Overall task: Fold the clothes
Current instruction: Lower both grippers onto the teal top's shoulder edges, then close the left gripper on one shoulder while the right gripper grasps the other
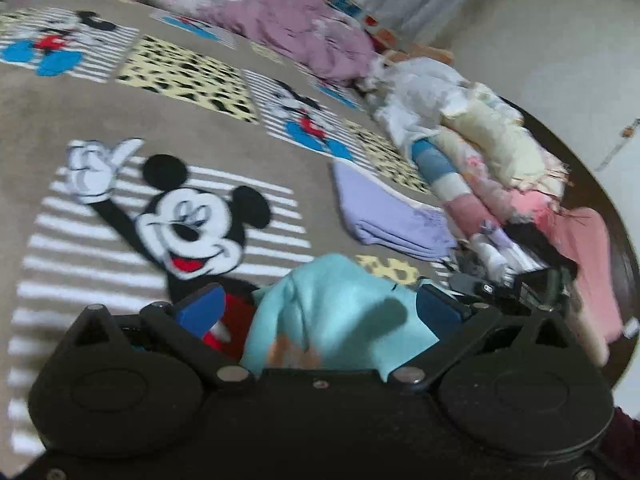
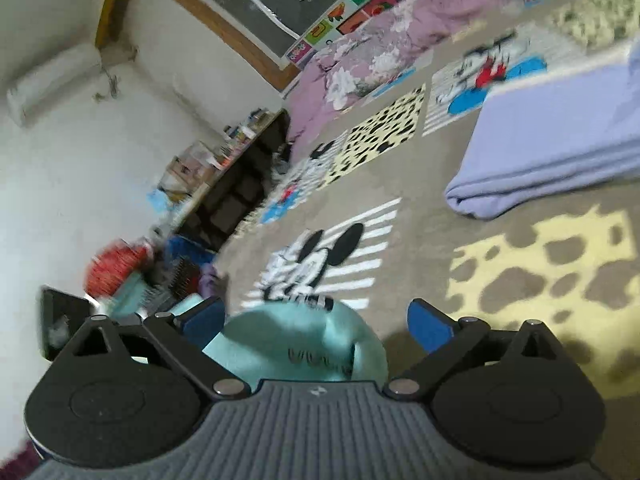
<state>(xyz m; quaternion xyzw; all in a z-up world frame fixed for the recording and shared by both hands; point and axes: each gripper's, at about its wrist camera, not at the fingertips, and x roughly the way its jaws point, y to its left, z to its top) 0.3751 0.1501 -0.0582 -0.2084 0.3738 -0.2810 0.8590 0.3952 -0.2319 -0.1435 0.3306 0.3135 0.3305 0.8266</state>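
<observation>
A turquoise garment (image 1: 332, 320) lies bunched on the carpet, right under my left gripper (image 1: 318, 308). Its blue pads (image 1: 202, 308) stand wide apart on either side of the cloth, so it is open. In the right wrist view the same turquoise garment (image 2: 296, 344), with black lettering, sits between the spread pads (image 2: 428, 328) of my right gripper (image 2: 316, 324), which is open too. A folded lavender garment (image 1: 392, 216) rests on the carpet beyond, also seen as a flat lavender stack (image 2: 560, 136) at the right.
A beige cartoon-mouse carpet (image 1: 120, 100) covers the floor. A pile of unfolded clothes (image 1: 488, 168) lies along its right side, a pink quilt (image 1: 288, 24) at the far edge. Low shelves (image 2: 236, 184) and clutter (image 2: 120, 268) line the white wall.
</observation>
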